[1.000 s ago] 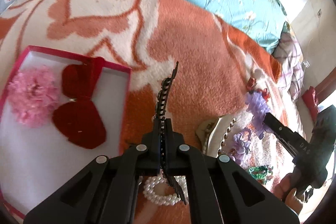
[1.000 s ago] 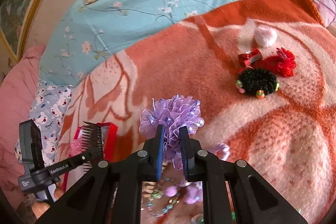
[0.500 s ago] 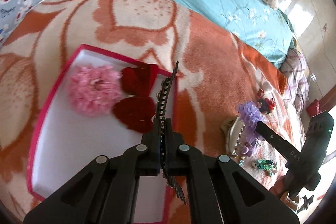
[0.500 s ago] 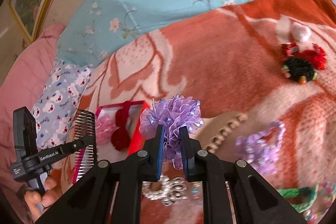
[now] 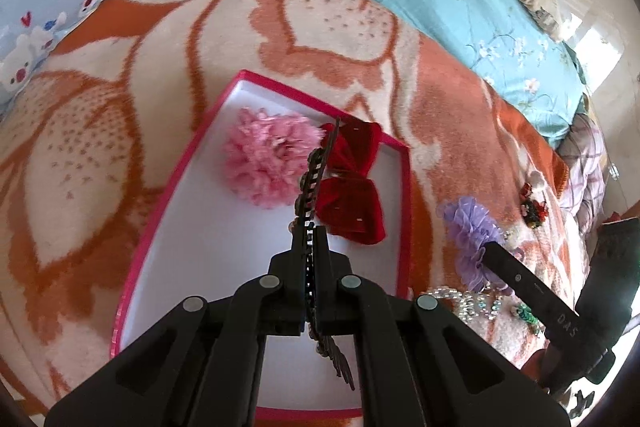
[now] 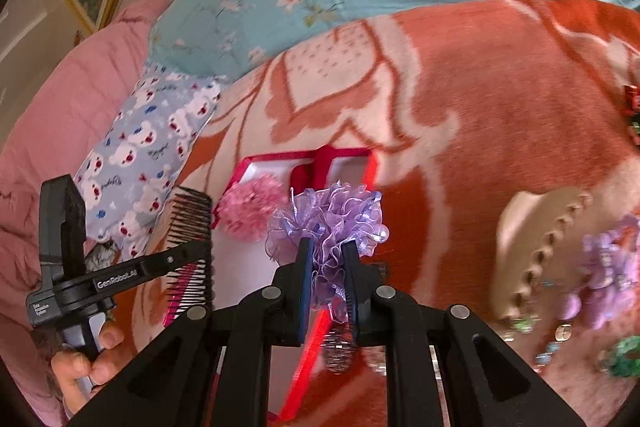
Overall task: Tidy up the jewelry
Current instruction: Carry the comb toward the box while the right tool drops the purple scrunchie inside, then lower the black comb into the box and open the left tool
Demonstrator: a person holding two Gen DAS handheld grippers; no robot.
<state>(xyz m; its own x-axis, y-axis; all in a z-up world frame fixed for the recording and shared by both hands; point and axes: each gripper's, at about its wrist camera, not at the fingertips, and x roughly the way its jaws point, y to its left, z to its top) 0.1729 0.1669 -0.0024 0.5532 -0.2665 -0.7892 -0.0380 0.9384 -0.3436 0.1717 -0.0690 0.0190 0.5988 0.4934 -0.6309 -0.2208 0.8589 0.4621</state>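
Left gripper (image 5: 309, 247) up close, jaws pressed tight on the black hair comb (image 5: 316, 183), edge-on over the pink-rimmed box (image 5: 160, 211). To do this well: lower it flat onto the bare white floor nearest us, clear of the pink flower (image 5: 264, 157) and red bow (image 5: 352, 183) further in, then release. Right gripper (image 6: 325, 259) pinches the purple ruffle scrunchie (image 6: 326, 219), jaws only slightly apart, near the box's edge; whether it is over the rim is hard to judge. Beyond on the blanket (image 6: 480, 107), a beige claw clip (image 6: 528, 251) waits.
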